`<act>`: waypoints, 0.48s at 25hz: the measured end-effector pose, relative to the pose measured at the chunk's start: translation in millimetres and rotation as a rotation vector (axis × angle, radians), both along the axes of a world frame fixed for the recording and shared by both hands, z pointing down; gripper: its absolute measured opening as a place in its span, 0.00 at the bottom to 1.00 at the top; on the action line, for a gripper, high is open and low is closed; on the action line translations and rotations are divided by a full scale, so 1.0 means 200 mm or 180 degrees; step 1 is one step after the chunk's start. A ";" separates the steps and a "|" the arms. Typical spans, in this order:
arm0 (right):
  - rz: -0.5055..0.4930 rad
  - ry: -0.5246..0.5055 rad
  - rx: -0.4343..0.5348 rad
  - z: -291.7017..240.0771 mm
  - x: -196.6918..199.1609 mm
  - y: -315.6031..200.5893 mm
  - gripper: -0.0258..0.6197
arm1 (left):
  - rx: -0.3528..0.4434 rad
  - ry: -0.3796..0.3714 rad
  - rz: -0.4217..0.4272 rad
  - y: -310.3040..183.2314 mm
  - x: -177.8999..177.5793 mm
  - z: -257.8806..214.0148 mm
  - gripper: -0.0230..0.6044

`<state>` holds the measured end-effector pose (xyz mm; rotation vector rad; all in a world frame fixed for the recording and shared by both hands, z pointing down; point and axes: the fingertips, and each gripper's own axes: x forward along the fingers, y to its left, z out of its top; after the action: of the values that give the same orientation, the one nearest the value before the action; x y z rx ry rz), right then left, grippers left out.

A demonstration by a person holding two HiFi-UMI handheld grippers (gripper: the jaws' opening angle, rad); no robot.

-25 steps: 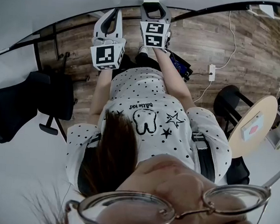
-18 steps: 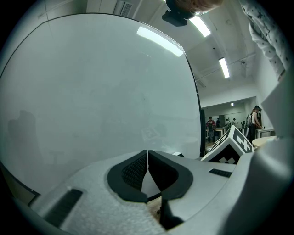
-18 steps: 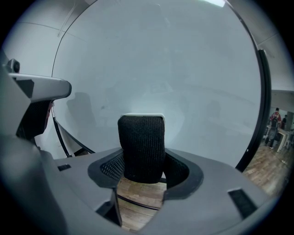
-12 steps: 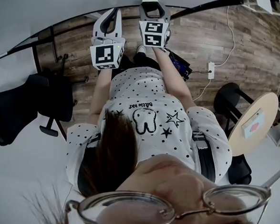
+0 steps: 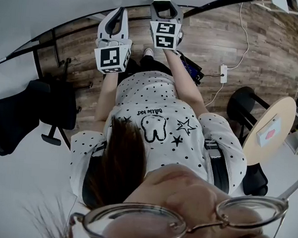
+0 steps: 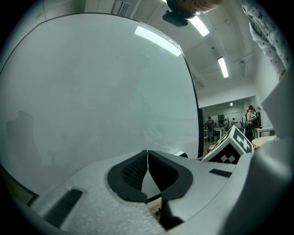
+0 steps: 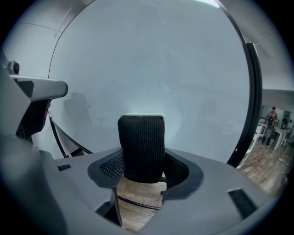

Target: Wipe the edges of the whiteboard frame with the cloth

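The whiteboard [image 5: 55,2] fills the top and left of the head view, edged by its thin black frame [image 5: 212,10]. My right gripper [image 5: 165,4] is raised against the board and shut on a black knitted cloth [image 7: 141,142]. The cloth stands up between the jaws of the right gripper [image 7: 142,170] and touches the white surface [image 7: 151,69]. The frame's right edge [image 7: 250,92] runs a little to its right. My left gripper [image 5: 119,13] is held beside it, close to the board [image 6: 92,92]. The left gripper [image 6: 147,158] is shut on nothing, with the frame [image 6: 197,119] to its right.
A black office chair [image 5: 22,112] stands on the wooden floor to the left. A black stool [image 5: 244,105] and a round wooden table [image 5: 270,132] are to the right. A power strip with a white cable [image 5: 223,74] lies on the floor. People [image 6: 210,126] stand far off.
Both grippers have shifted very slightly up along the board; otherwise nothing has visibly changed.
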<state>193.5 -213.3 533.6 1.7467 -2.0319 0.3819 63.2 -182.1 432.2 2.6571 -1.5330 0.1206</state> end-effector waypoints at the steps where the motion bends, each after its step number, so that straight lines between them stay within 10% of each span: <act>1: 0.0021 -0.0019 -0.0004 0.00 0.01 0.00 0.41 | 0.0000 0.0000 -0.0007 0.00 0.00 0.00 0.07; 12: 0.0405 -0.0072 -0.0064 0.06 0.34 0.05 0.41 | 0.0000 0.0013 -0.0017 0.04 0.05 0.02 0.07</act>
<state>262.3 -203.3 546.1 1.8730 -1.9308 0.4620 73.5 -174.3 436.1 2.6514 -1.5390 0.1146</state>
